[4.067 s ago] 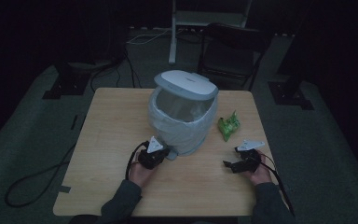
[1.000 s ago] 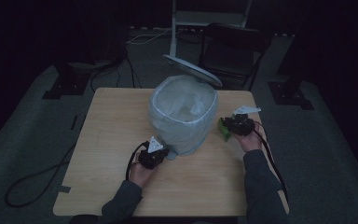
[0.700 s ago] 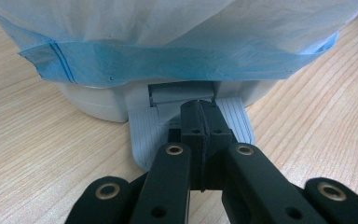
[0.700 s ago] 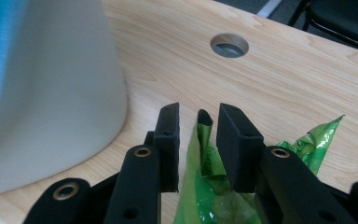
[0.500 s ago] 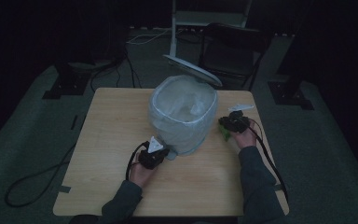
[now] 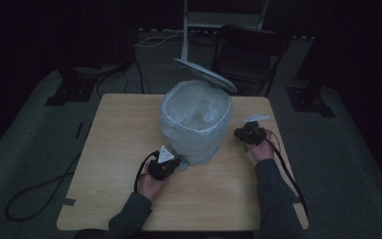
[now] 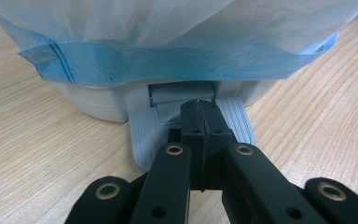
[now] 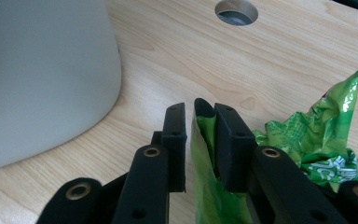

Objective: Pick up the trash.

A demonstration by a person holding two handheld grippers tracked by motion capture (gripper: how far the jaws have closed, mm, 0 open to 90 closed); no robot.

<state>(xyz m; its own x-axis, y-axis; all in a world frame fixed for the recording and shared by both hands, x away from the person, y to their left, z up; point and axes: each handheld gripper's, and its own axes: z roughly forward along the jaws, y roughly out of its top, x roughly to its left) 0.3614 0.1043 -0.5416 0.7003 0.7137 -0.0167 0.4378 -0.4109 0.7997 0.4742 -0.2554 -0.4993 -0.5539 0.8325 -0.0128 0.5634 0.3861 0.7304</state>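
From the high view, the bin (image 6: 195, 124) stands mid-table with its lid (image 6: 206, 74) up, left gripper (image 6: 163, 167) at its 7 o'clock, right gripper (image 6: 248, 133) at 3. In the left gripper view, closed jaws press the pedal (image 7: 189, 126) down. In the right gripper view, the jaws straddle a green wrapper (image 8: 307, 140) edge with a gap left, so the pick-up looks under way: next, probably close and carry it over the bin.

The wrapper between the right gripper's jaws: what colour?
Bright green wrapper, clearest in the right gripper view.

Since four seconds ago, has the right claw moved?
Yes. The right claw went from the table's near right area forward, toward the bin, now at the green wrapper.
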